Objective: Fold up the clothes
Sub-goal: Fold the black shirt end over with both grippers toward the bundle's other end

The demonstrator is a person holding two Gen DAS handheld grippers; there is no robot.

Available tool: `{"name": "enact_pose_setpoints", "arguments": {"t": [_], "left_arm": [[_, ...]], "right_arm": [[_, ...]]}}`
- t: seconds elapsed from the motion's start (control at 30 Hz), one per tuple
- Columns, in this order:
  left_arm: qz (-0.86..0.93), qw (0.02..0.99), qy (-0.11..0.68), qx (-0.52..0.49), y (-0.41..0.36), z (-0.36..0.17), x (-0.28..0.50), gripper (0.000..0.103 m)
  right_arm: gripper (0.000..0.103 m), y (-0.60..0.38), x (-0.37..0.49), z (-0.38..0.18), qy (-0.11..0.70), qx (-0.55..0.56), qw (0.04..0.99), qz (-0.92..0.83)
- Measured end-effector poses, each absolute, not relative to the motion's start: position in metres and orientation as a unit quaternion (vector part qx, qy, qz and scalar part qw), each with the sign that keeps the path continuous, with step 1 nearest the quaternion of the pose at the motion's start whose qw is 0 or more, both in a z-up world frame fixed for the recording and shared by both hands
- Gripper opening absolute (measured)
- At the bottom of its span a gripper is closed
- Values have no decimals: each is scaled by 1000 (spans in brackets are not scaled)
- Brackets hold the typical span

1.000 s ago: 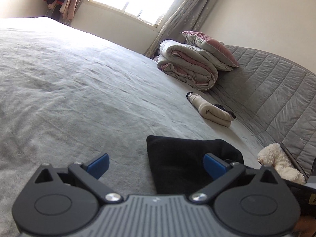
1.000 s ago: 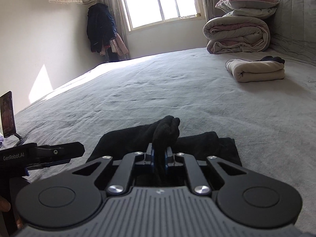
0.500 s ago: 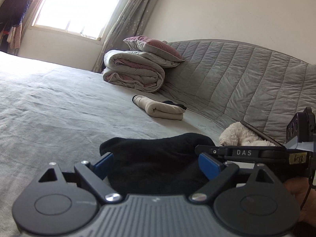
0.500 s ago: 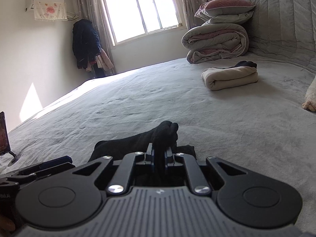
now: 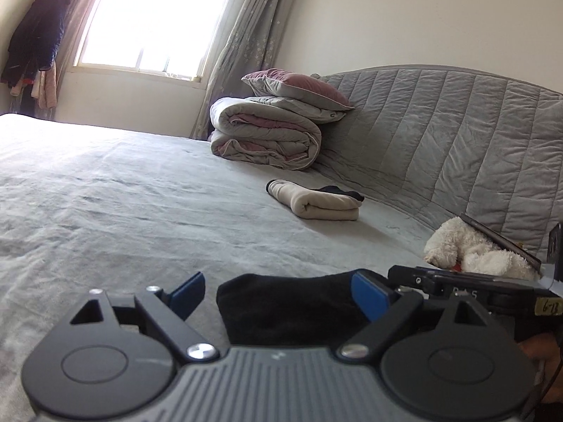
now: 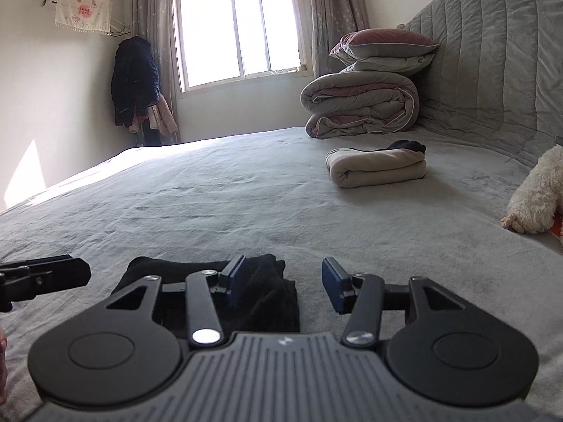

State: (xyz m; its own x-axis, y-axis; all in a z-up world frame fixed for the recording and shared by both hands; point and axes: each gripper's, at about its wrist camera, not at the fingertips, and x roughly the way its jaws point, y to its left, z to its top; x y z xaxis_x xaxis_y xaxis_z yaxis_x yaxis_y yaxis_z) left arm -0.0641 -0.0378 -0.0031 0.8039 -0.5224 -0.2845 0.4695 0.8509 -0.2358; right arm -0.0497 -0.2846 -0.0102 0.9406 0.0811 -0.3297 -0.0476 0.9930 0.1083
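The black garment [image 6: 246, 292] lies bunched on the grey bed [image 6: 246, 204] at the bottom centre of both wrist views, close in front of both tools and well apart from the folded cream garment [image 6: 376, 168] in the upper right of the right-wrist frame. In the right-wrist view the right gripper [image 6: 283, 283] has its jaws opening: the black cloth lies against the inside of the left blue pad and spreads away to the lower left, while the right pad stands clear over bare bedding, so nothing is pinched. In the left-wrist view the left gripper [image 5: 278, 290] is spread wide and closing slightly, its blue fingertips [image 5: 369, 295] framing the black garment [image 5: 288, 306] without pressing it; the cloth fills the right part of the gap and reaches the right pad, leaving a strip of bed by the left one. The bundle's long axis seems to run across both frames, roughly side to side between the two tools. The right gripper looks the nearer, since the cloth touches its pad. Any next grasp probably depends on reaching the garment's far edge, which rises as a dark ridge just beyond the fingertips.
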Motion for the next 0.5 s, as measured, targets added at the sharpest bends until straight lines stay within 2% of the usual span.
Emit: {"name": "enact_pose_setpoints", "arguments": {"t": [0.1,0.2,0.27,0.5], "left_arm": [[-268,948,166,-52,-49,7,-57,85],[-275,945,176,-15,-67,9,-45,74],[-276,939,203,-5,-75,4,-35,51],[-262,932,250,10,-84,-22,-14,49]], "right_arm": [[51,-274,-45,-9,159,19,986,40],[39,-264,-37,-7,156,-10,987,46],[18,-262,-31,-6,162,-14,985,51],[17,-263,-8,-9,206,-11,977,50]]}}
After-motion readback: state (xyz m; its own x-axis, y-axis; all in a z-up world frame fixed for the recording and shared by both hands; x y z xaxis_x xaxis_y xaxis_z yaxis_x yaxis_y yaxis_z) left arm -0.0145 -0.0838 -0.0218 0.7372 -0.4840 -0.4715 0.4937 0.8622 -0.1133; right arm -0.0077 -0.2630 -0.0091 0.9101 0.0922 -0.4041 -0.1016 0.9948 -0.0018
